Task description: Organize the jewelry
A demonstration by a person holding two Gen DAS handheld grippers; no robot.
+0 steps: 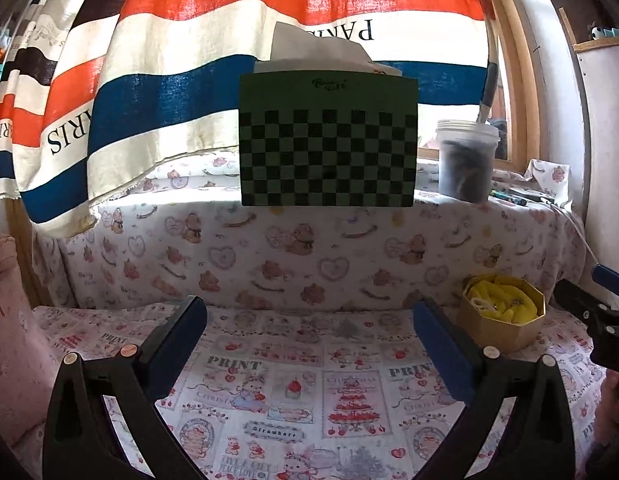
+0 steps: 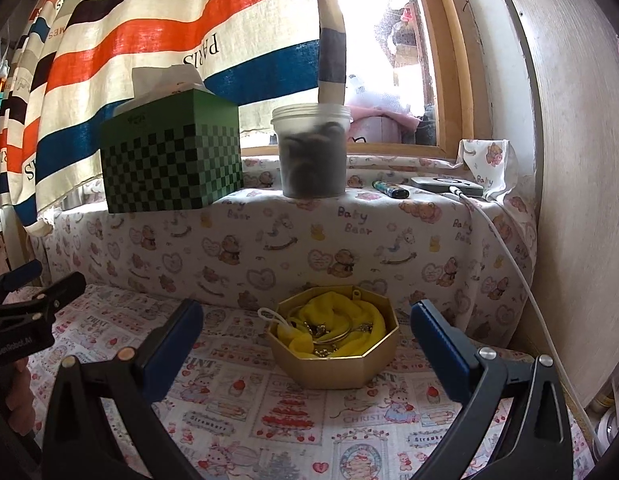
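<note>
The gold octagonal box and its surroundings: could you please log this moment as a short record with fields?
surface: printed tablecloth
box: gold octagonal box, open, on the cloth below the ledge
box contents: yellow cloth with metal jewelry lying on it
ledge items: green checkered tissue box, lidless plastic jar of dark contents, lighter
left gripper: open, empty, left of the box
right gripper: open, empty, box between its fingers' line of sight
</note>
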